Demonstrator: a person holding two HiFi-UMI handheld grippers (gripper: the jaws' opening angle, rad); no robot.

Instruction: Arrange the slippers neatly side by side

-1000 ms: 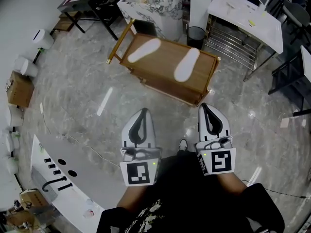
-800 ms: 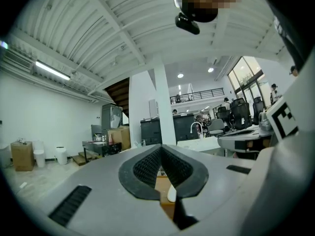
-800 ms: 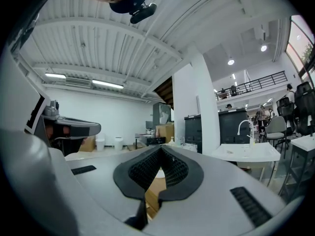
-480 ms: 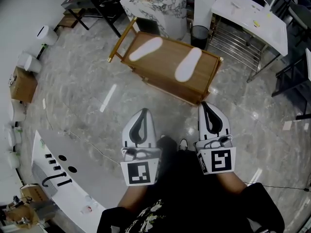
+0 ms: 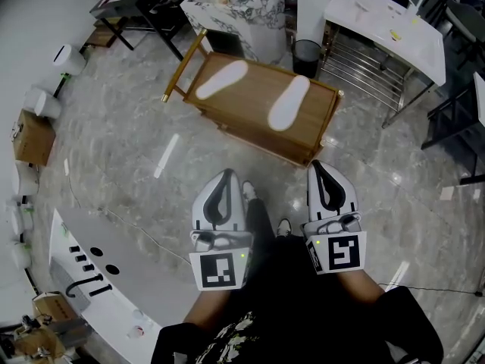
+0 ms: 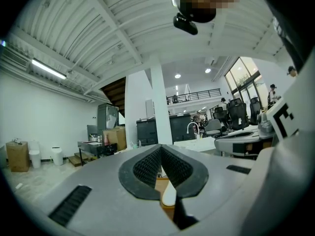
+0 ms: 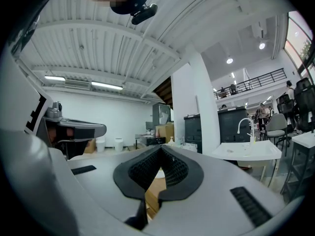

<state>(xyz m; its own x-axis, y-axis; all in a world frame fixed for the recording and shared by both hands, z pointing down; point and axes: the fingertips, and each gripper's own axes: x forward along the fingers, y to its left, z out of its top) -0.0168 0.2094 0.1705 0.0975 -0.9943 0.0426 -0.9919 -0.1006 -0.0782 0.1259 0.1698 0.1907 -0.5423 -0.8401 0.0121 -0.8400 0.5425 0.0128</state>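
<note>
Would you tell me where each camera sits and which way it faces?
Head view: on the person's head, looking steeply down at the wooden table and slippers; forearms, legs, left gripper and right gripper show.
Left gripper view: on the left gripper, level along its shut jaws; right gripper at right.
Right gripper view: on the right gripper, likewise level; left gripper at left.
Shared: both glimpse the table beneath their jaws.

Open floor runs along the table's left and near edges. The top is bare between the left slipper and the right slipper. Behind the far edge, a bin and a marbled block stand close. A rack crowds the right corner.
</note>
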